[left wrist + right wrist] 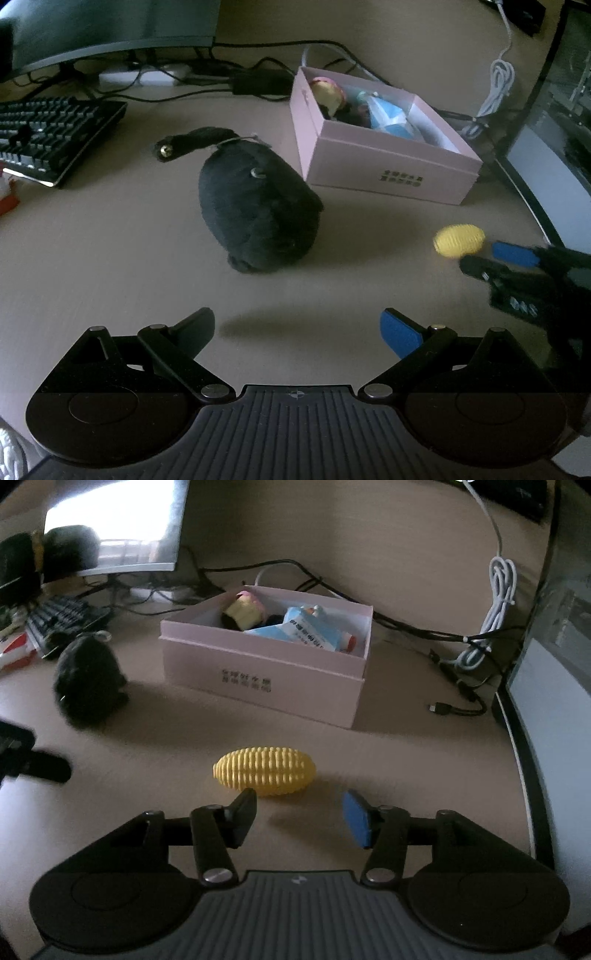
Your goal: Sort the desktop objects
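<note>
Left tool (297,330): jaws spread wide with nothing between them, hovering over bare worktop (110,258) in front of the black plush toy.
Right tool (299,821): jaws apart and empty, tips just short of the yellow corn toy (no contact visible); in the left wrist view it shows blurred at the right edge (491,260), beside the same toy.
Yellow corn toy (265,772): lying on its side on the worktop, between the right tool and the pink box, apart from both.
Black plush toy (255,206): sitting on the worktop to the left of the pink box, just beside its corner; a cord with a small metal end trails from its top.
Pink box (258,672): open, lid off, printed dark lettering on its front wall; it stands on the worktop behind the corn toy.
Box contents: a light blue pouch (299,629) and a small pink and yellow figure (243,609), with something dark between them (too dim to tell).
Keyboard (48,136): at the far left.
White cable (495,616): bundled, right of the box.
Monitor (118,524): behind, lit.
</note>
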